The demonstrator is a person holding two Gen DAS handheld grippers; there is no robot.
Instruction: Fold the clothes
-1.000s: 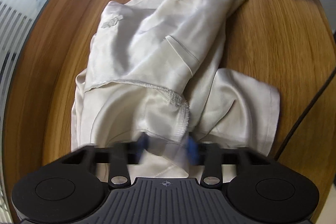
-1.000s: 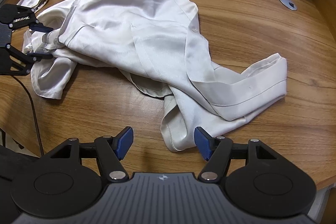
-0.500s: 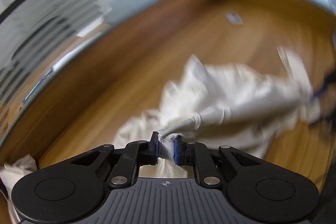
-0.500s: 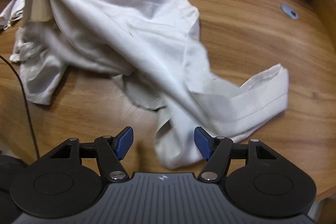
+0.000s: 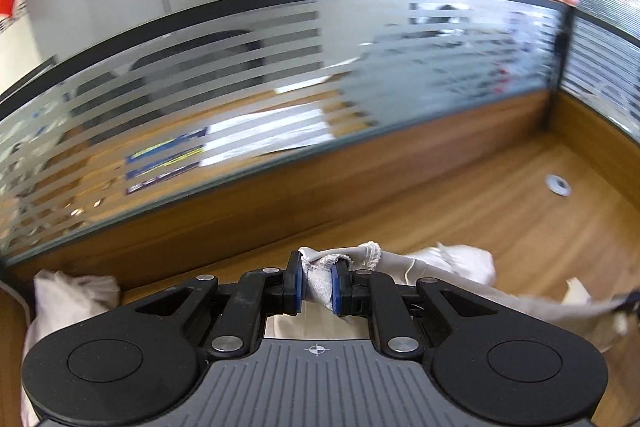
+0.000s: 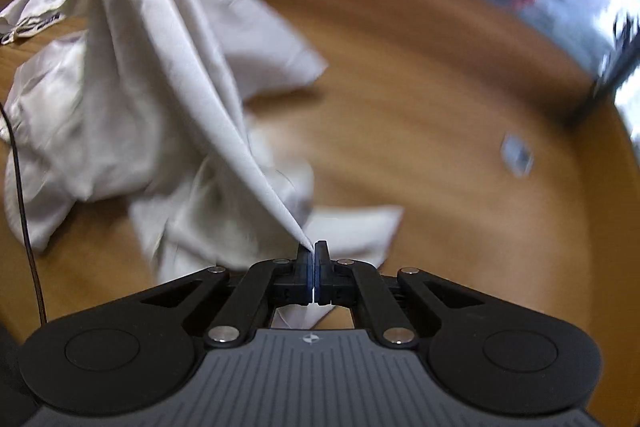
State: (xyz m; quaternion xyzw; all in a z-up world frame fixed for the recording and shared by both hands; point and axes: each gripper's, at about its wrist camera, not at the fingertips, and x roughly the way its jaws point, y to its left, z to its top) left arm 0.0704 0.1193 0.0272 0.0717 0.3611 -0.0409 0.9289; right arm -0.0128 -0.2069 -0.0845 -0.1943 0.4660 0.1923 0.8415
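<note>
Left gripper [image 5: 316, 287] clamps garment [image 6: 168, 99] edge; right gripper [image 6: 313, 269] seemingly pinches taut fold.

1. A crumpled cream fabric garment [image 6: 132, 131] lay on the left part of the brown wooden desk [image 6: 420, 99].
2. A small round metal grommet [image 5: 557, 183] sat in the desk, to the garment's right.
3. A striped frosted-glass partition [image 5: 280, 75] stood behind the desk.

My right wrist view is smeared: the cream garment [image 6: 160, 99] runs off the top edge, hiding its lifted end. From my left wrist, the gripper body hides most cloth, and a second cloth heap [image 5: 72, 291] is cut off.
</note>
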